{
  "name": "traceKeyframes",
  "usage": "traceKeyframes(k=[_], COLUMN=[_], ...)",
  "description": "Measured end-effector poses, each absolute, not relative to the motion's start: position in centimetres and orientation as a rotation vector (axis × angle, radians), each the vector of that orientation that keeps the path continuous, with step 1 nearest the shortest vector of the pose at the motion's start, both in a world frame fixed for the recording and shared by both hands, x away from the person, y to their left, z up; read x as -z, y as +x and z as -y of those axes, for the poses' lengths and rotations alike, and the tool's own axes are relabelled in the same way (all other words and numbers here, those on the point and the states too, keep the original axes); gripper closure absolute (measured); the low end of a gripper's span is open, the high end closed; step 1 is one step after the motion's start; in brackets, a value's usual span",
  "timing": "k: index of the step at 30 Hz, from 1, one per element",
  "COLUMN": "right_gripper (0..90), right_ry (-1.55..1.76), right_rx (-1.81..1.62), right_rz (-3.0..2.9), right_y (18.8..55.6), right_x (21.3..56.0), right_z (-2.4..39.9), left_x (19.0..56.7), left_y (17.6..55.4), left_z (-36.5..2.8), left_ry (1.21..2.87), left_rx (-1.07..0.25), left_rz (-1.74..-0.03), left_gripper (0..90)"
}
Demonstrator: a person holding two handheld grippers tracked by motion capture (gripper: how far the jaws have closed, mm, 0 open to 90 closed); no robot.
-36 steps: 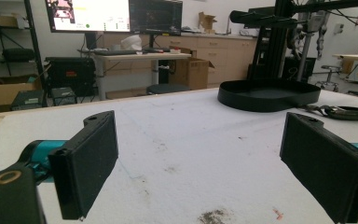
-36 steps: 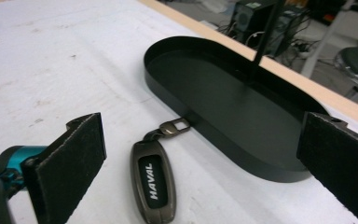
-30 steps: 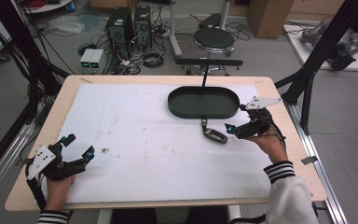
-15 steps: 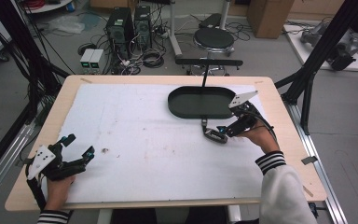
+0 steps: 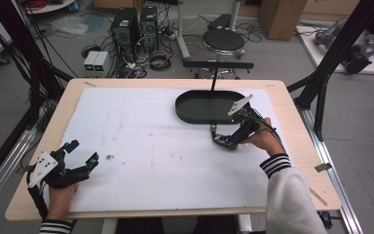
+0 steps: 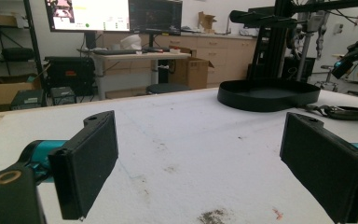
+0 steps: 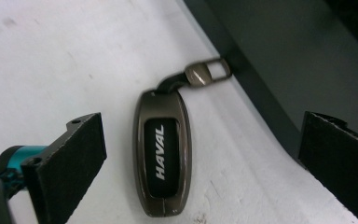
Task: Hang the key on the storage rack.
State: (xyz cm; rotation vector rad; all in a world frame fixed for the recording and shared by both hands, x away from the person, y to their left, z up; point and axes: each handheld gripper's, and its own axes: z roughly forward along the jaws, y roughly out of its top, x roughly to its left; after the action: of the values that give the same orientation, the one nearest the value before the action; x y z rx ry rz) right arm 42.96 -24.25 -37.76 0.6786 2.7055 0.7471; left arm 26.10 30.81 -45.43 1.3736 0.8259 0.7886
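Note:
A dark metal key fob (image 7: 163, 158) marked HAVAL, with a strap and clip, lies flat on the white mat just beside the black oval tray (image 7: 284, 46). My right gripper (image 7: 205, 140) is open and low over it, one jaw on each side and neither touching. In the high view the key fob (image 5: 222, 141) sits in front of the tray (image 5: 185, 114), with the right gripper (image 5: 233, 136) right at it. My left gripper (image 5: 83, 151) rests open at the near left of the table, holding nothing. From the left gripper (image 6: 205, 163), the tray (image 6: 268, 95) and key fob (image 6: 342, 112) show far off.
The white mat (image 5: 141, 141) covers most of the wooden table and has a dark smudge (image 5: 109, 157) near the left gripper. Black frame posts (image 5: 321, 83) stand at the table's right. A stool (image 5: 223, 39) and computers stand beyond the far edge.
My right gripper has moved left and down toward the key fob, and its jaws now straddle it. The left gripper has stayed put.

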Motion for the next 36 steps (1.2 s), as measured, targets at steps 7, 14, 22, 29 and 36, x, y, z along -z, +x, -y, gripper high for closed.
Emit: traceKeyframes(k=[7,14,22,29,36], right_gripper=[0.6,0.6,5.0,7.0,19.8], right_ry=[0.675,0.651,0.633,0.614,0.608], right_rx=[-0.674,-0.612,-0.588,-0.535,-0.472], right_rz=[-2.758,-2.804,-2.855,-2.899,-2.938], right_y=[43.2,43.4,43.5,43.6,43.7], right_x=[38.5,39.3,39.9,40.6,40.9], right_z=[23.5,22.8,22.4,22.0,21.6], left_x=[45.4,45.4,45.4,45.4,45.4], left_y=[26.1,26.1,26.1,26.1,26.1], left_z=[-30.8,-30.8,-30.8,-30.8,-30.8], left_ry=[1.373,1.375,1.374,1.373,1.373], left_rx=[-0.791,-0.792,-0.792,-0.792,-0.792], left_rz=[-0.826,-0.825,-0.826,-0.825,-0.825], left_gripper=[11.8,11.8,11.8,11.7,11.8])
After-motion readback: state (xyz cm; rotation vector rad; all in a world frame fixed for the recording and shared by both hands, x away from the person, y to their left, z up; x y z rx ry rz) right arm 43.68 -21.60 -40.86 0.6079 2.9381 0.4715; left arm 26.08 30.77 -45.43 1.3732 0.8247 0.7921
